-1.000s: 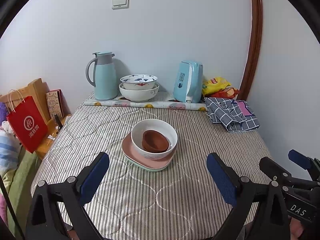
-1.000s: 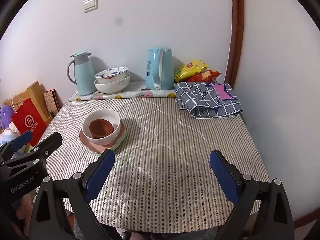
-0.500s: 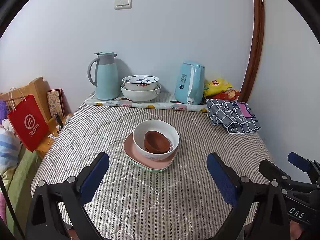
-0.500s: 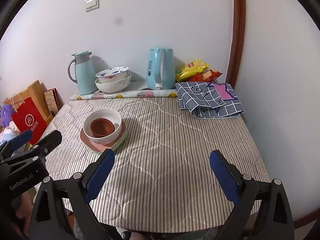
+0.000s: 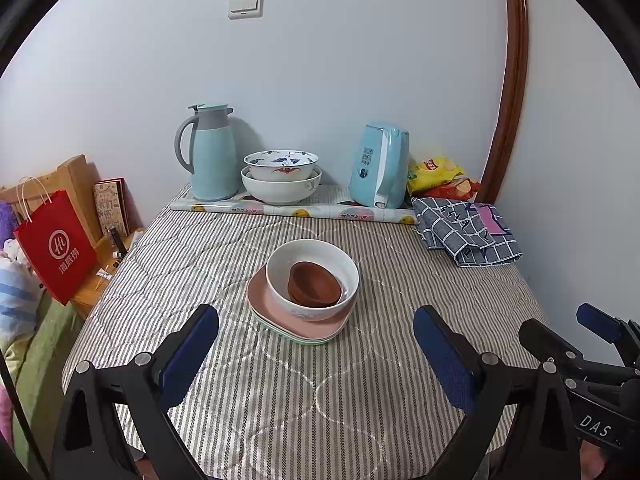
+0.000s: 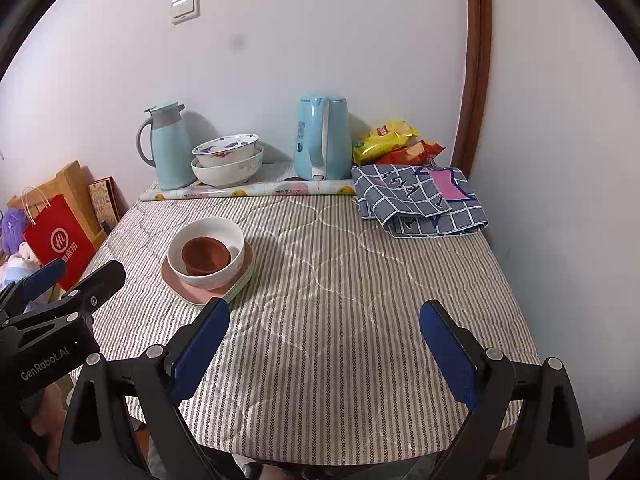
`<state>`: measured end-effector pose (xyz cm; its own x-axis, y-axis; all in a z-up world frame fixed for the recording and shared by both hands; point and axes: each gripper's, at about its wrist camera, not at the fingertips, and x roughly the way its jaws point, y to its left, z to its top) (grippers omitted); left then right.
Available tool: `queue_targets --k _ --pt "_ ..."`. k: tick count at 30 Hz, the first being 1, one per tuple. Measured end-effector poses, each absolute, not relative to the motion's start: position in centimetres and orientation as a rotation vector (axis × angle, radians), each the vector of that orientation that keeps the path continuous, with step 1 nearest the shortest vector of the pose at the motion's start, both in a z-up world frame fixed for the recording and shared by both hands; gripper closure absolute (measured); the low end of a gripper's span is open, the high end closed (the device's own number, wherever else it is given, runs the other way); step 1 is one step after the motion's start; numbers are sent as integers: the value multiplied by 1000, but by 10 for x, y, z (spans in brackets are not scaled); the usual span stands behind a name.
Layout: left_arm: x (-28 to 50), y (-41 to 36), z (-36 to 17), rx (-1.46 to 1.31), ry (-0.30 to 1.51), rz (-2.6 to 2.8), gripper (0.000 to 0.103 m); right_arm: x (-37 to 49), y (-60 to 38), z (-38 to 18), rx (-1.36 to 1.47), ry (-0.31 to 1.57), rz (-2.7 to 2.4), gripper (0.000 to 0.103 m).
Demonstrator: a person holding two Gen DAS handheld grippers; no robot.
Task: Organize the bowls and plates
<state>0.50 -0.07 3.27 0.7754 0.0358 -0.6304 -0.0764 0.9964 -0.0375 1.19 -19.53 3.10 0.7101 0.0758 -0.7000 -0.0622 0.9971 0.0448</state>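
Note:
A small brown bowl [image 5: 314, 283] sits inside a white bowl [image 5: 280, 280], which rests on a pink plate [image 5: 260, 300] stacked on a pale green plate [image 5: 304, 339] mid-table. The stack also shows in the right wrist view: brown bowl [image 6: 205, 255], white bowl [image 6: 236, 248], pink plate [image 6: 172, 280]. Two more nested bowls, a patterned bowl [image 5: 280, 164] in a white one [image 5: 280, 192], stand at the back by the wall. My left gripper [image 5: 316, 354] is open and empty, above the near table edge in front of the stack. My right gripper [image 6: 324, 350] is open and empty, to the right of the stack.
A light blue thermos jug [image 5: 210, 152] and a blue electric kettle [image 5: 378, 170] stand at the back on a rolled mat [image 5: 296, 211]. Snack bags [image 5: 438, 174] and a folded checked cloth [image 5: 468, 232] lie back right. A red bag [image 5: 56, 248] stands left of the table.
Both grippers have drifted slightly back and up from the table; the view of the stack shifts a little. Nothing was gripped or moved.

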Motion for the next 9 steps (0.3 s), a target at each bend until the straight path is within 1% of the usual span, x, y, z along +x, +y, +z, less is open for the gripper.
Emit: queue_targets --k 9 --pt "9 -1 30 -59 685 57 4 14 -194 28 13 785 79 8"
